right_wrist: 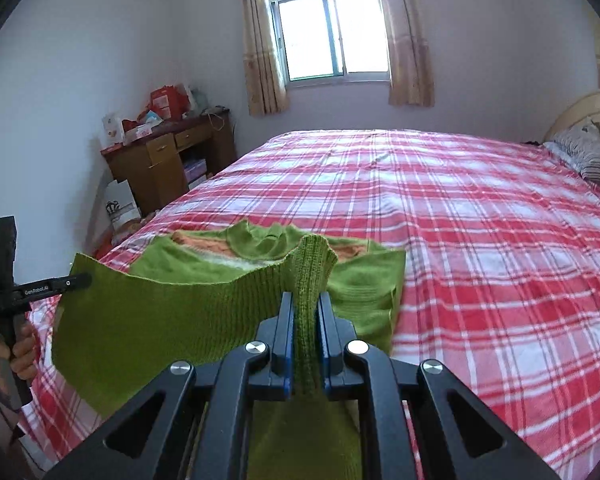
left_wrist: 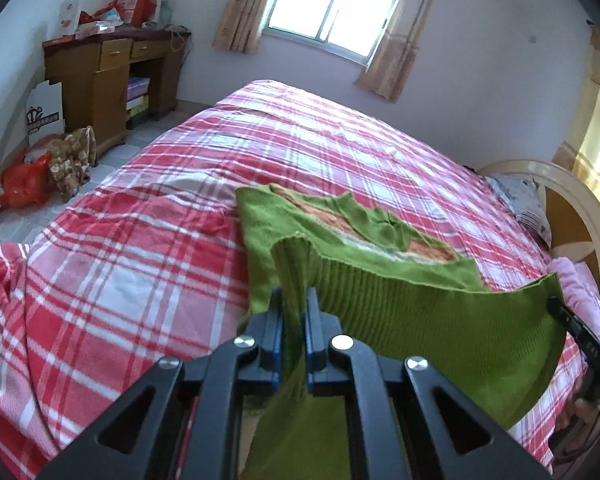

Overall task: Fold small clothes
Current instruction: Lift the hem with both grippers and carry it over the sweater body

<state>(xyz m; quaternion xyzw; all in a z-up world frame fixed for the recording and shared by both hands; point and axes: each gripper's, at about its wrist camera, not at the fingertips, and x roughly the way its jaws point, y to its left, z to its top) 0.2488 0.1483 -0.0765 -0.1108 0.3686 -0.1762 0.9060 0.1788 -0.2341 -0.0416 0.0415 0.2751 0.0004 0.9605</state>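
Green knitted sweater (left_wrist: 380, 280) at lower centre of both views, its ribbed hem lifted off the red plaid bed (left_wrist: 140, 220) while its upper part lies on the cover. Left gripper (left_wrist: 294, 300) and right gripper (right_wrist: 305, 304) each clamp tight on a hem corner, jaws nearly closed.
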